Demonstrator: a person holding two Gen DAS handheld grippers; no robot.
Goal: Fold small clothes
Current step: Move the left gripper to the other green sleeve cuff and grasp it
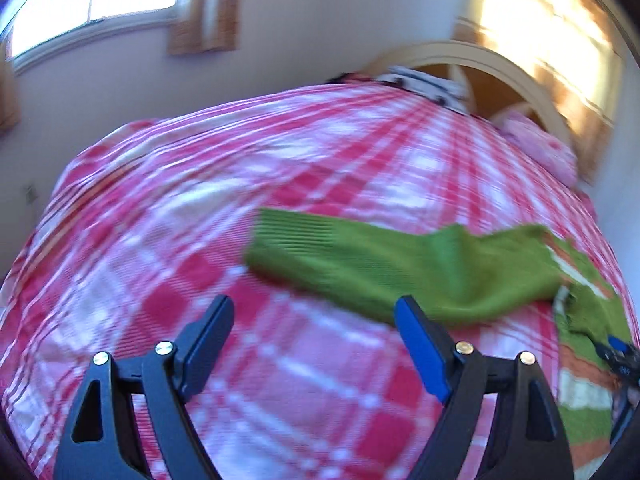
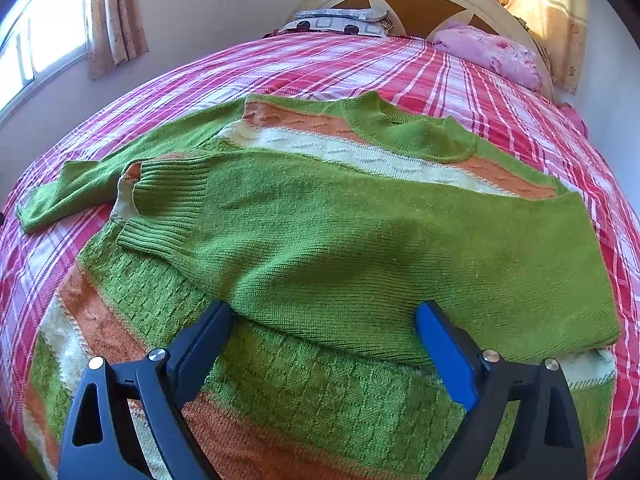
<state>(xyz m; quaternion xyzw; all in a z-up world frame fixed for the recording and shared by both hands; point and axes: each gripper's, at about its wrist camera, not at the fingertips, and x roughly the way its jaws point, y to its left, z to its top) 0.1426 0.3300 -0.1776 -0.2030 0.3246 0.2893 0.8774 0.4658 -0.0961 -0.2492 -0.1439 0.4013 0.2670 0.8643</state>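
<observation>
Progress: folding begun, I judge; one sleeve lies across the body, other sleeve and body remain | Place: green knitted sweater with orange and cream stripes (image 2: 360,240) flat on red-checked bed (image 2: 500,92), just ahead of right gripper (image 2: 322,334) | Jaws: both wide apart, empty; left gripper (image 1: 314,328) beside outstretched sleeve (image 1: 360,256)

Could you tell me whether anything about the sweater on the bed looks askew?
One sleeve is folded across the sweater, but the other sleeve lies stretched out over the bedspread, so the fold is lopsided. Nothing looks damaged.
</observation>
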